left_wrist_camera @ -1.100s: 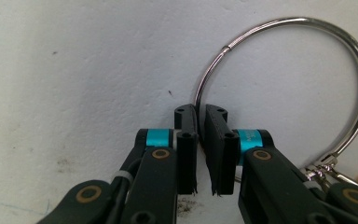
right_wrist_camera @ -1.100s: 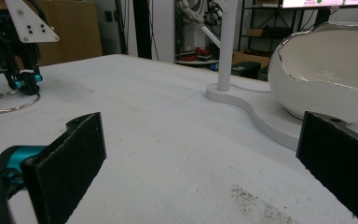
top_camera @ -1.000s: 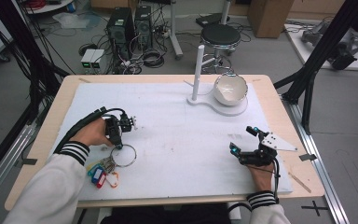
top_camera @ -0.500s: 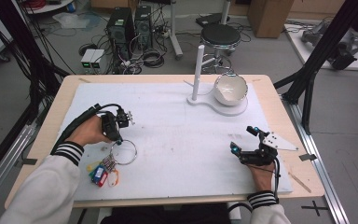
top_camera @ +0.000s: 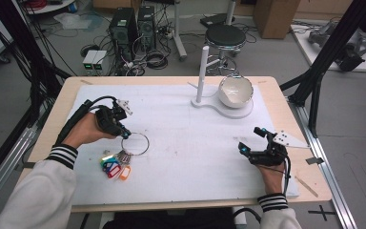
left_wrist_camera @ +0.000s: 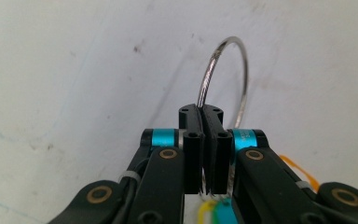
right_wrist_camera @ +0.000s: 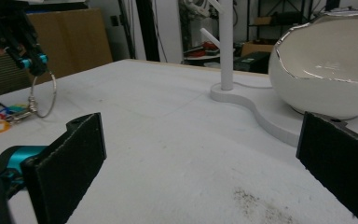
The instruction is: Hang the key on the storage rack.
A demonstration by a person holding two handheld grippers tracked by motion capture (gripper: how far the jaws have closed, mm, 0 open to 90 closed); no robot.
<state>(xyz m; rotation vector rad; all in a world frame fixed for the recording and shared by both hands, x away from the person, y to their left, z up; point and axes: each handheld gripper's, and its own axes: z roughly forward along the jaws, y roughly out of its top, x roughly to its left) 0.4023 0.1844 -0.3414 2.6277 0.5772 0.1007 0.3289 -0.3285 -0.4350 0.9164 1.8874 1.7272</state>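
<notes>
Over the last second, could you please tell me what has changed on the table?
The left tongs, shut on the key ring, have lifted it and drawn it away from the person, so the coloured tags trail after. The right tongs stayed open and still; the bowl and stand are unmoved.

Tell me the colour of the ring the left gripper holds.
Shiny silver metal ring, clearest in the left gripper view.

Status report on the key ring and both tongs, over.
Left tongs shut on key ring, ring upright, tags on table. Right tongs open, empty, resting apart. Nothing in the way.
</notes>
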